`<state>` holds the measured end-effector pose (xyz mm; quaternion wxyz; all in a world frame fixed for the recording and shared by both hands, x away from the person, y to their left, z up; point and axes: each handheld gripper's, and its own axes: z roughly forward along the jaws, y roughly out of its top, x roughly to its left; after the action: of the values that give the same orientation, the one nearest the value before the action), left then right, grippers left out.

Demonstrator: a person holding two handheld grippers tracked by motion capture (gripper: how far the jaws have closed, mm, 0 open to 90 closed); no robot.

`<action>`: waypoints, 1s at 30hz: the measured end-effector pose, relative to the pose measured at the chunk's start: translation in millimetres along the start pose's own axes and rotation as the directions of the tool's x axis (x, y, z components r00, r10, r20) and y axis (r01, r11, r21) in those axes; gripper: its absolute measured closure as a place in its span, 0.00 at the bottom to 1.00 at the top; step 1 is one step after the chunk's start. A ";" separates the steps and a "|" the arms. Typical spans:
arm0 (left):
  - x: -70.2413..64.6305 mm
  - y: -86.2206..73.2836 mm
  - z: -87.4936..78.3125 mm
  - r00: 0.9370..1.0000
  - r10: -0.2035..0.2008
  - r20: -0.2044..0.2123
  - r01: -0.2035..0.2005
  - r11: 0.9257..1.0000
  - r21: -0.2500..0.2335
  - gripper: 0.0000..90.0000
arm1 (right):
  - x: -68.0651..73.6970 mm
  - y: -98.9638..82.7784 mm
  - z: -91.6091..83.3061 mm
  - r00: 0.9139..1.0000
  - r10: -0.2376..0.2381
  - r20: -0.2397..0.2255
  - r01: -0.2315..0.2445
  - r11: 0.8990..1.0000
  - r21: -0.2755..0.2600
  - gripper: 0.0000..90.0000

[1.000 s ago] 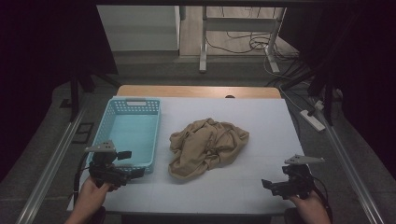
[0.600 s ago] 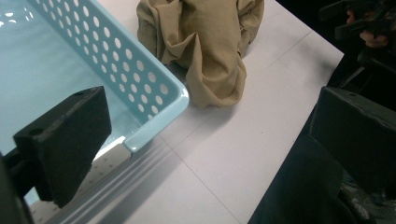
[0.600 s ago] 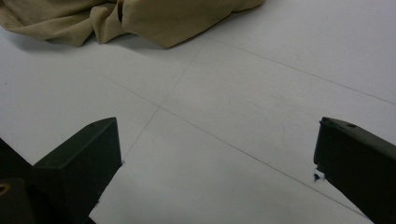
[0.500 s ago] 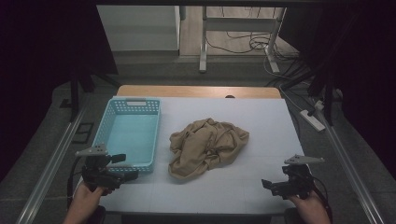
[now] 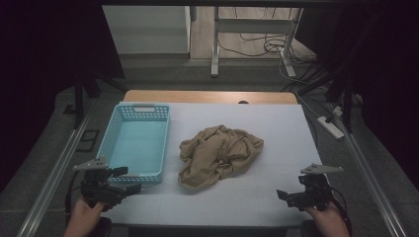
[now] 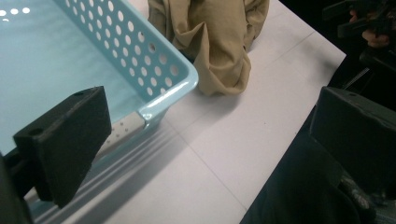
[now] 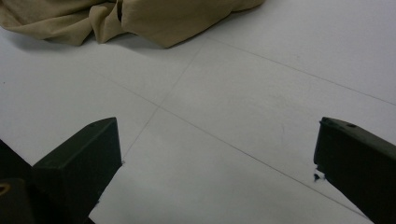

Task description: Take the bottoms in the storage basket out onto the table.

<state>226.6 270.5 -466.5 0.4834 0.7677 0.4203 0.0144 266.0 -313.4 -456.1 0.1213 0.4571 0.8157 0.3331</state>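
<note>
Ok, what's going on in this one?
A person holds a gripper in each hand at the near edge of a white table. A crumpled tan cloth lies in the middle, beside an empty light-blue perforated plastic basket. The left gripper sits by the basket's near corner, the right gripper near the right edge; both open, holding nothing.

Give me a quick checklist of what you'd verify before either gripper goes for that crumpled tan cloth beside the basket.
1. Left gripper open: ok, its jaws stand wide apart in the left gripper view.
2. Right gripper open: ok, jaws wide apart over bare table.
3. Tan cloth free to grasp: ok, it lies crumpled on the white table, apart from both grippers.
4. Light blue basket ready to receive: ok, upright and empty.
5. Cloth apart from the basket: ok, a strip of table shows between them in the high view.
6. Any thing hidden under the cloth: cannot tell, its folds cover the table there.
</note>
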 end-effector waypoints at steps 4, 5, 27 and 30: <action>-0.1 -4.4 -1.4 1.000 0.007 -0.017 -0.006 1.000 0.011 0.00 | -0.2 0.0 0.1 1.000 -0.001 0.001 0.001 1.000 -0.001 0.01; -0.1 -5.6 -2.0 1.000 0.003 -0.019 -0.003 1.000 0.009 0.00 | 0.0 0.0 0.0 1.000 0.000 0.000 0.000 1.000 0.000 0.01; 2.9 -24.5 -18.2 0.998 -0.020 -0.067 0.021 1.000 0.014 0.00 | 0.8 -0.2 0.2 1.000 -0.006 0.005 0.006 1.000 -0.006 0.01; 2.9 -26.4 -21.2 0.997 -0.023 -0.071 0.024 1.000 0.007 0.00 | 0.8 -0.1 0.2 1.000 -0.005 0.005 0.005 1.000 -0.006 0.01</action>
<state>202.7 292.6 -476.3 0.4651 0.7637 0.4464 0.0344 265.6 -312.7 -456.3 0.1256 0.4556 0.8154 0.3343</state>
